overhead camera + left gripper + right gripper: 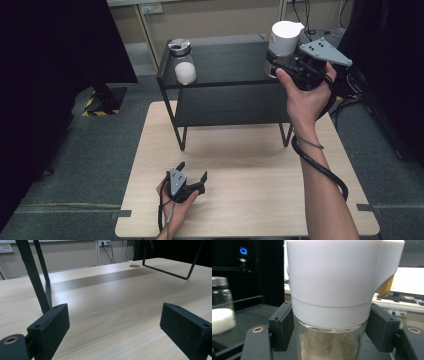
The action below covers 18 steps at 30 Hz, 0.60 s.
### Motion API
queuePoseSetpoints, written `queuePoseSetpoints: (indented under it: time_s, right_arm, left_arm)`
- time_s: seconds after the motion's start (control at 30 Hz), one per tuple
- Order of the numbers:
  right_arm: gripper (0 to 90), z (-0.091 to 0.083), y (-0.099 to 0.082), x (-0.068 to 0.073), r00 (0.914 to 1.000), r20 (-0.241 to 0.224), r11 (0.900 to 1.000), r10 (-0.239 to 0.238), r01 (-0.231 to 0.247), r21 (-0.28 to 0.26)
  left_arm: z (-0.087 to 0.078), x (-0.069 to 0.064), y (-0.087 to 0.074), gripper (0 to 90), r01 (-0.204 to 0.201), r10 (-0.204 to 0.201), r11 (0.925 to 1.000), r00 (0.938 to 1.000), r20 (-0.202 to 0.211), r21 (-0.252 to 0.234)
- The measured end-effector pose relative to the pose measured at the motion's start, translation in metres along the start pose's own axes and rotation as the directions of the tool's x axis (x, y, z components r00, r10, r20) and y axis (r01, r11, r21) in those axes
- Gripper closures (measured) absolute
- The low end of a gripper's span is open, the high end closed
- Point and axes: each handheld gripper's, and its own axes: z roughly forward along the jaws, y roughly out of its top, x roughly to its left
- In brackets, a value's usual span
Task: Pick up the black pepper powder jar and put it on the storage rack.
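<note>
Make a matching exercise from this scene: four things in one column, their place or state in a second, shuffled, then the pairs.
Things:
1. white-capped jar
2. metal-lidded jar
3. left gripper
4. black shelf

Place or state:
A. stands on the wooden table
B. open, low over the tabletop, nothing between its fingers
C. clamped in the right gripper, at the shelf's right end
D. stands on the shelf's left end, white powder inside

Pairs: 1-C, 2-D, 3-B, 4-A

A glass shaker with a tall white cap [329, 290] sits clamped between the right gripper [329, 331] jaws, brownish powder inside. Left of the shaker, a glass jar of white granules [221, 307] stands on the black shelf [249, 315]
</note>
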Motion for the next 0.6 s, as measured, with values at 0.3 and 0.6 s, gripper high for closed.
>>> queuePoseSetpoints:
  time_s: [0.3,0.6]
  right_arm:
    - [30.7,0.018,0.005,-0.004,0.9988,0.049,0.9992,0.006,-0.008,0.039]
    - [30.7,0.024,0.000,-0.004,0.9982,0.058,0.9986,0.013,-0.016,0.051]
  left_arm:
    - [0.000,0.000,0.000,8.5,-0.001,0.001,1.0000,1.0000,0.000,0.002]
    - [0.000,0.000,0.001,8.4,-0.001,0.001,1.0000,1.0000,0.001,0.004]
